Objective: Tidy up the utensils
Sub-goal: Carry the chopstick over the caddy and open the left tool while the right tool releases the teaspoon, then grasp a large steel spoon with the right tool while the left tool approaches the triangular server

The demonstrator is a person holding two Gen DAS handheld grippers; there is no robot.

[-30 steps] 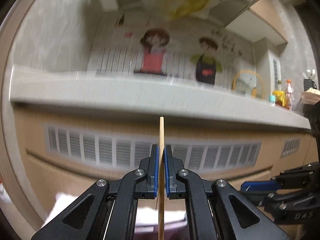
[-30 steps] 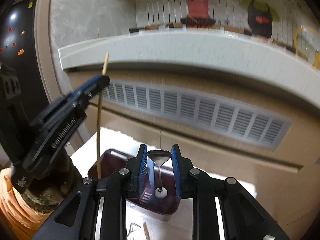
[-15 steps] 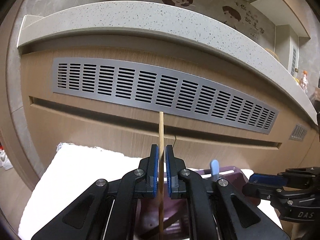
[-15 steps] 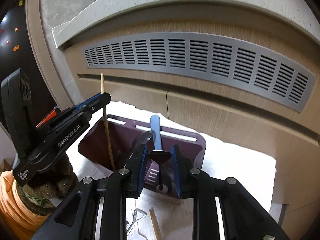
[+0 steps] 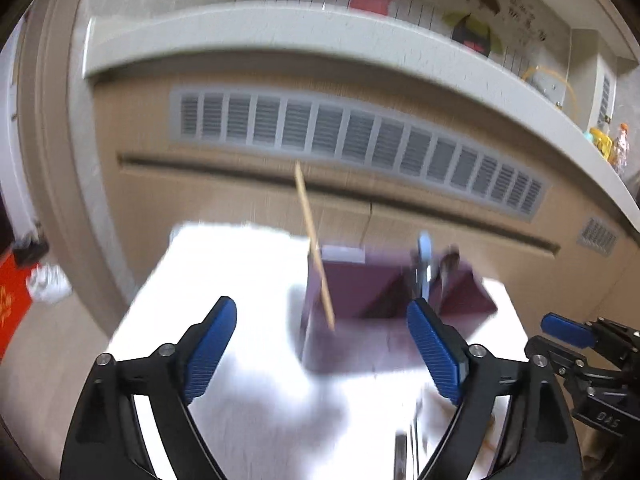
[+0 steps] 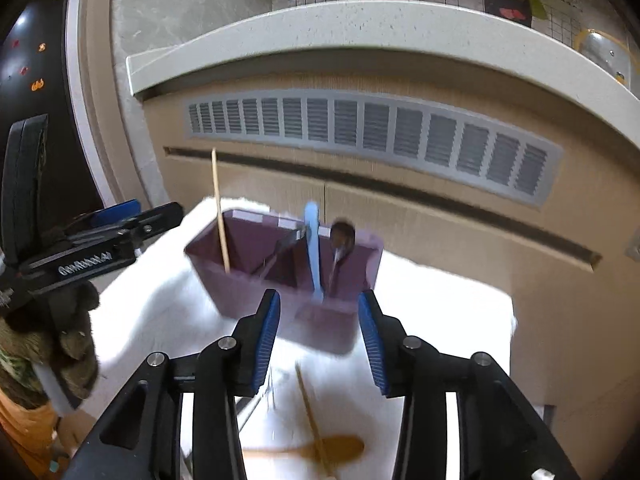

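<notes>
**Both grippers letting go over the utensil holder**

Half a second ago the left gripper (image 5: 322, 334) was clamped on the thin wooden chopstick (image 5: 314, 250); now its blue-padded jaws are standing wide apart and the stick is leaning free, its lower end inside the left compartment of the dark purple plastic utensil holder (image 5: 352, 292). Likewise the right gripper (image 6: 320, 338), which was pinching the slim metal spoon (image 6: 342, 246), is now spread open with nothing between its pads, and the spoon is standing bowl-up in the holder's right compartment.

From the right wrist view, the holder (image 6: 248, 292) is sitting on a white cloth (image 6: 432, 304) just beyond the open jaws. The chopstick (image 6: 220, 212) is resting upright at the holder's left end, a dark utensil is leaning in the middle section though its kind is too blurred to tell, and a light blue plastic handle (image 6: 313, 254) is rising just beside the spoon.

Nearer the camera, a wooden spoon (image 6: 320, 450) and a second wooden chopstick (image 6: 310, 412) crossing it are lying on the cloth below the right gripper. The left gripper (image 6: 124, 220) is showing at the left edge, level with the holder. Behind everything, a grey slatted vent (image 6: 372, 132) is running across a wood-toned panel.
</notes>
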